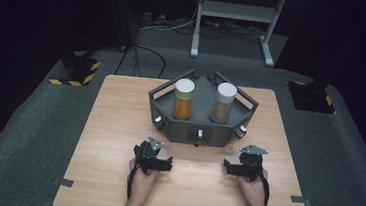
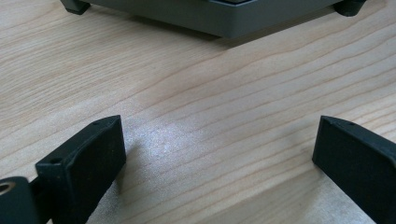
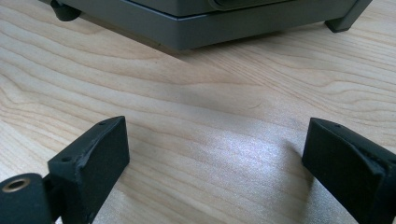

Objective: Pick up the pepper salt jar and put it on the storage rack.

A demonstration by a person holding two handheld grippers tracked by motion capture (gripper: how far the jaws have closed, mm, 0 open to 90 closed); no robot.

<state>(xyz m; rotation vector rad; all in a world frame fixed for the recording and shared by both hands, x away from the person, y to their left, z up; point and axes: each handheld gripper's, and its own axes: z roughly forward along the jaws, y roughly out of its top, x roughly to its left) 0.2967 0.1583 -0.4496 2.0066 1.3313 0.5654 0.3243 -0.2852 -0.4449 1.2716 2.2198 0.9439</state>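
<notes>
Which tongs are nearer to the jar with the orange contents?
Left. The left tongs rest just in front of the orange jar; the right tongs sit farther off, nearer the brown jar.

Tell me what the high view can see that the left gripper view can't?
High view alone: two jars standing in the grey tray, one with orange filling, one with brown filling, plus both hands and the right hand-held gripper. Left gripper view alone: a close look between the left hand-held gripper, jaws wide apart with nothing between. Both: the wooden table and the tray.
</notes>
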